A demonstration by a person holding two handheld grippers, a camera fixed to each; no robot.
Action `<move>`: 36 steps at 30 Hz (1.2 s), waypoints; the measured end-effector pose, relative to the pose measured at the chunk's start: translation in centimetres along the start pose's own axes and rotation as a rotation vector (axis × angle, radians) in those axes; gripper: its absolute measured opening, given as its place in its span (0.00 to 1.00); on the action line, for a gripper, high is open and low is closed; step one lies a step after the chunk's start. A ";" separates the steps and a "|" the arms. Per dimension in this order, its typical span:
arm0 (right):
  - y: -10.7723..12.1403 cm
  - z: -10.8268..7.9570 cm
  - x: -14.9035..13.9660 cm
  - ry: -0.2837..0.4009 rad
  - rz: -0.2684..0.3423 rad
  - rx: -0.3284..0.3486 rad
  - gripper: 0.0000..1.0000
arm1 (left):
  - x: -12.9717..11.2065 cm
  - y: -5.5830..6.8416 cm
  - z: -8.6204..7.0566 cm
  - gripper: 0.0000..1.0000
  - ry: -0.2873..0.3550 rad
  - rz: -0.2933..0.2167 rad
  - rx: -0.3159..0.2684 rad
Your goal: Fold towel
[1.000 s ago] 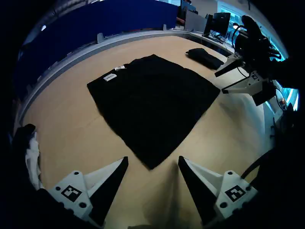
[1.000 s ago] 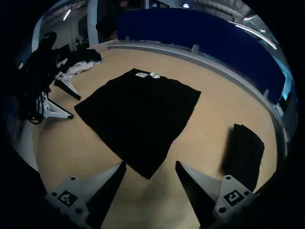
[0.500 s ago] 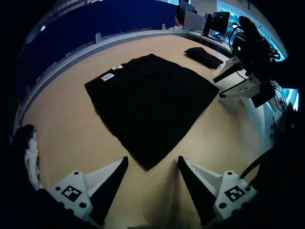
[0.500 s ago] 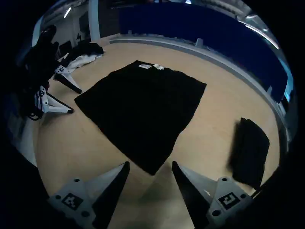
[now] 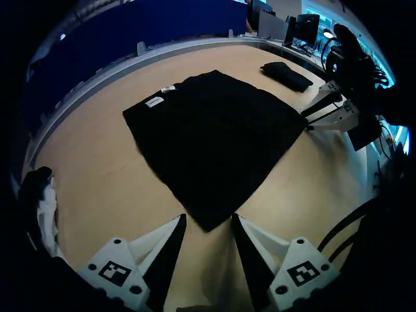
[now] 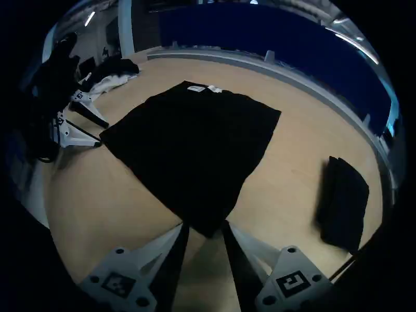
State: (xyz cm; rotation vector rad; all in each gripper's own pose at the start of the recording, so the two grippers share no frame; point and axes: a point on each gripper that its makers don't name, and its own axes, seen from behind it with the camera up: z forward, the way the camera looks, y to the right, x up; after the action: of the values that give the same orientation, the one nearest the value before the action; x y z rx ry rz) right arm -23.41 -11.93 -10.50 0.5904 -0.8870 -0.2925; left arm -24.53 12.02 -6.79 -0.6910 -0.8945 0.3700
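Left gripper view: the left gripper [image 5: 207, 221] is partly open with a clear gap between its fingers. The nearest corner of the black towel [image 5: 213, 135] lies between the tips and is not clamped. Right gripper view: the right gripper [image 6: 205, 229] shows a narrower gap with another towel corner between the tips; whether the fingers touch the cloth cannot be told. The towel lies spread flat on the wooden table [image 5: 93, 171], each gripper at an adjacent corner. Two white labels [image 6: 203, 89] sit at its far edge. A folded dark cloth [image 6: 343, 200] lies well apart from the towel. A heap of black and white cloth [image 6: 112, 75] rests farther off, and a blue partition [image 5: 130, 26] runs along the table's far edge.
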 end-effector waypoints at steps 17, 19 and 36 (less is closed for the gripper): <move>0.1 -0.1 -0.1 -0.012 0.014 -0.004 0.21 | -0.4 -0.1 0.4 0.23 -0.012 -0.014 0.022; 0.2 -0.1 -0.1 -0.013 0.019 -0.006 0.19 | -0.4 -0.1 0.3 0.19 -0.013 -0.017 0.023; 0.6 -0.4 0.8 0.000 0.038 0.003 0.17 | 0.1 -0.1 -0.5 0.10 -0.008 -0.050 0.016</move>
State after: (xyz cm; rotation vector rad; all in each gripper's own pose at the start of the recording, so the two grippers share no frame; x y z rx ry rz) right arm -22.54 -11.70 -9.83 0.5754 -0.8982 -0.2571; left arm -24.05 11.76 -6.88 -0.6514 -0.9140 0.3359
